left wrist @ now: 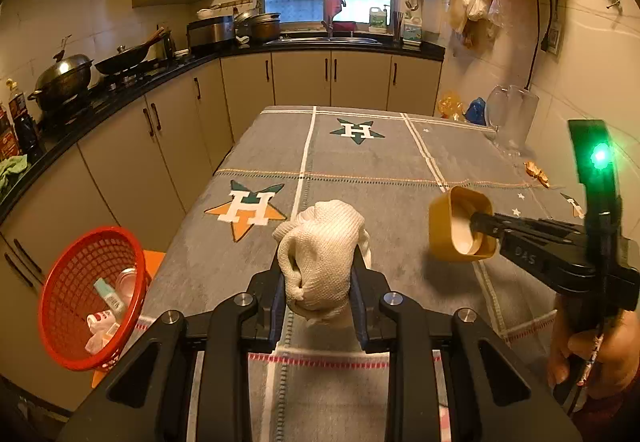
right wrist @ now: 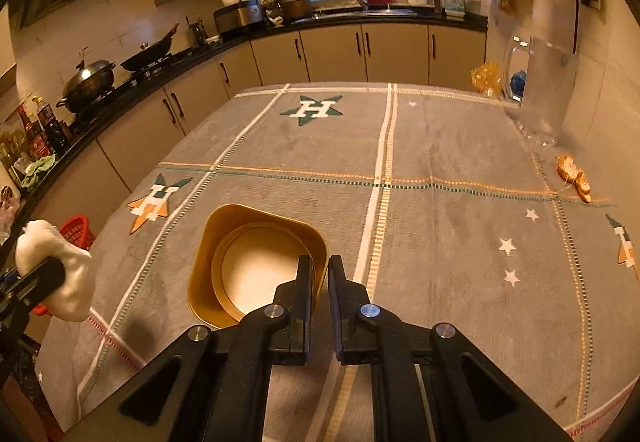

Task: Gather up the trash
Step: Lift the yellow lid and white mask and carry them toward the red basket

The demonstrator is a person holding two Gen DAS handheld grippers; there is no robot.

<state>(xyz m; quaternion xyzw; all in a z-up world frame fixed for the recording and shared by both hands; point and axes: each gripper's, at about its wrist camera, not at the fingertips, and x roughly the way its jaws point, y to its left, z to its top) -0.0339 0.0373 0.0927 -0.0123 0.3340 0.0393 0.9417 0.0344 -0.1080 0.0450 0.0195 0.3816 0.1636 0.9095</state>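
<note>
**Holding trash in both grippers above the table**

Hanging in the air over the grey star-patterned tablecloth point(left wrist: 360, 166), a crumpled white knitted cloth point(left wrist: 324, 262) sat bunched between the left gripper point(left wrist: 318, 274) fingers, which clamped its sides. A squarish yellow cup point(right wrist: 256, 262), pale inside, was pinched by its rim in the right gripper point(right wrist: 320, 270), whose fingers were nearly together. A red basket point(left wrist: 92, 298) holding scraps stood off the table's left edge. An orange wrapper point(right wrist: 576, 178) lay near a clear jug point(right wrist: 540, 90).
</note>
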